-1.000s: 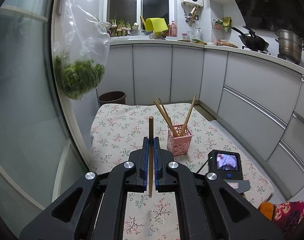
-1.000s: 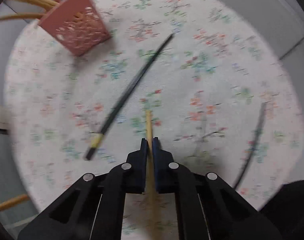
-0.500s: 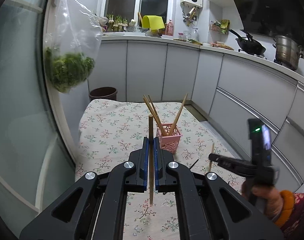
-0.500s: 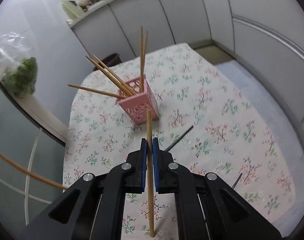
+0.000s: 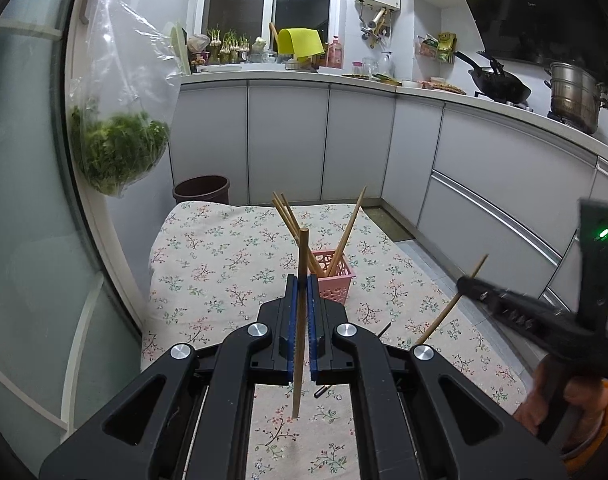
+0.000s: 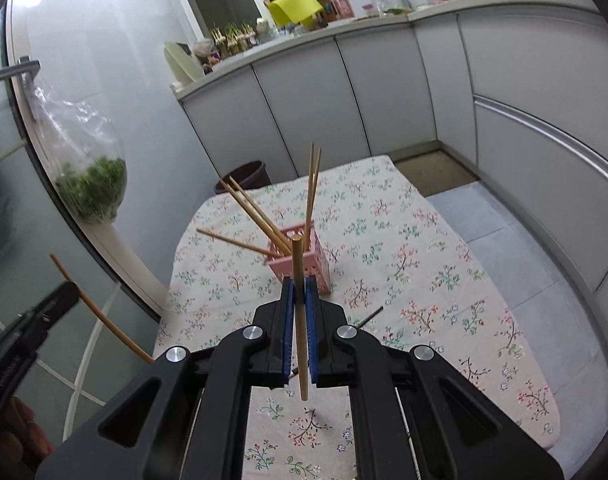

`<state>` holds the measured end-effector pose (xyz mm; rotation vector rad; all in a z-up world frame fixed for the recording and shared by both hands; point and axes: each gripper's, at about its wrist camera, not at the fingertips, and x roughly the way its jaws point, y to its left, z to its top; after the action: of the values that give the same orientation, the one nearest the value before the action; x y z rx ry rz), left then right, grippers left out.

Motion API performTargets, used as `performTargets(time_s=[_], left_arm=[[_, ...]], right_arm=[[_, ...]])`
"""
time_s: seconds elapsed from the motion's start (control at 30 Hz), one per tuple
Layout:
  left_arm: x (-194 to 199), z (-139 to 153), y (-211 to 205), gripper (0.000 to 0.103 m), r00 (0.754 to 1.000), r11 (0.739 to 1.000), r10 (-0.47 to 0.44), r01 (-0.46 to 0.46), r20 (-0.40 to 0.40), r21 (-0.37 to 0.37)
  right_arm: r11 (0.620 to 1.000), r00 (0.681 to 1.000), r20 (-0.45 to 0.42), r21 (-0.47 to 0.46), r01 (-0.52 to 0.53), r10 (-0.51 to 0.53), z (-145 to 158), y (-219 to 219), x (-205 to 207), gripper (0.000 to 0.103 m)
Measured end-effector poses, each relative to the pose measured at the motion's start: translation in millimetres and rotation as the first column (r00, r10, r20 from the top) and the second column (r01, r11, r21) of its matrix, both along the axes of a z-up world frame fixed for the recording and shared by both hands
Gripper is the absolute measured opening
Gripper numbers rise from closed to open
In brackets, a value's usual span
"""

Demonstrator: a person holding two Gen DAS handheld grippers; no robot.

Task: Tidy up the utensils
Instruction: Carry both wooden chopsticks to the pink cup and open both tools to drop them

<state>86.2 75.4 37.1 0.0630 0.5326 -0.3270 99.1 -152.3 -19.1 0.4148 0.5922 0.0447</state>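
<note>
A long, light-brown wooden chopstick (image 5: 302, 304) stands nearly upright between the blue pads of the left hand-held gripper (image 5: 301, 296), which is clenched on its shaft, with one end rising above the fingertips and the other hanging below them over the cloth. The right hand-held gripper (image 6: 298, 300) is likewise clamped on a second light-brown wooden chopstick (image 6: 298, 312), gripped around its middle and held close to vertical. Just ahead of both grippers stands a small pink perforated plastic basket (image 5: 332, 276) that holds several more wooden chopsticks (image 6: 260, 220), which lean outward in different directions. It sits on a desk covered with a cream cloth printed with small flowers (image 6: 423, 280). Just to the right of the right gripper's fingers, a thin dark chopstick (image 6: 369, 316) lies flat on that cloth. In the left wrist view the right gripper shows at the right edge, carried in a person's hand (image 5: 563, 404), its chopstick slanting up. Beyond the desk are a dark brown round bin (image 5: 201, 189) on the floor and pale grey kitchen cabinets (image 5: 355, 140). A clear plastic bag of green leaves (image 5: 118, 136) hangs to the left.
</note>
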Motion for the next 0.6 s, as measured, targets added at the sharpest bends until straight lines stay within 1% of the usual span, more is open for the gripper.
performTargets(time_s=[0.17, 0.33, 0.47, 0.6], left_arm=[[3, 3, -8, 0.004, 1.000, 1.000, -0.001, 0.001, 0.006, 0.015], [9, 5, -19, 0.004, 1.000, 1.000, -0.008, 0.008, 0.005, 0.020], [15, 10, -30, 0.004, 1.000, 0.999, -0.027, 0.027, 0.005, 0.019], [25, 16, -42, 0.004, 0.998, 0.998, -0.057, 0.057, 0.004, 0.010]], right_arm=[[1.000, 0.999, 0.051, 0.006, 0.018, -0.019, 18, -14, -8, 0.006], [0.999, 0.995, 0.087, 0.005, 0.046, -0.046, 27, -30, -17, 0.006], [0.997, 0.992, 0.099, 0.016, 0.076, -0.077, 26, -44, -24, 0.006], [0.993, 0.991, 0.082, 0.052, 0.106, -0.110, 16, -60, -25, 0.006]])
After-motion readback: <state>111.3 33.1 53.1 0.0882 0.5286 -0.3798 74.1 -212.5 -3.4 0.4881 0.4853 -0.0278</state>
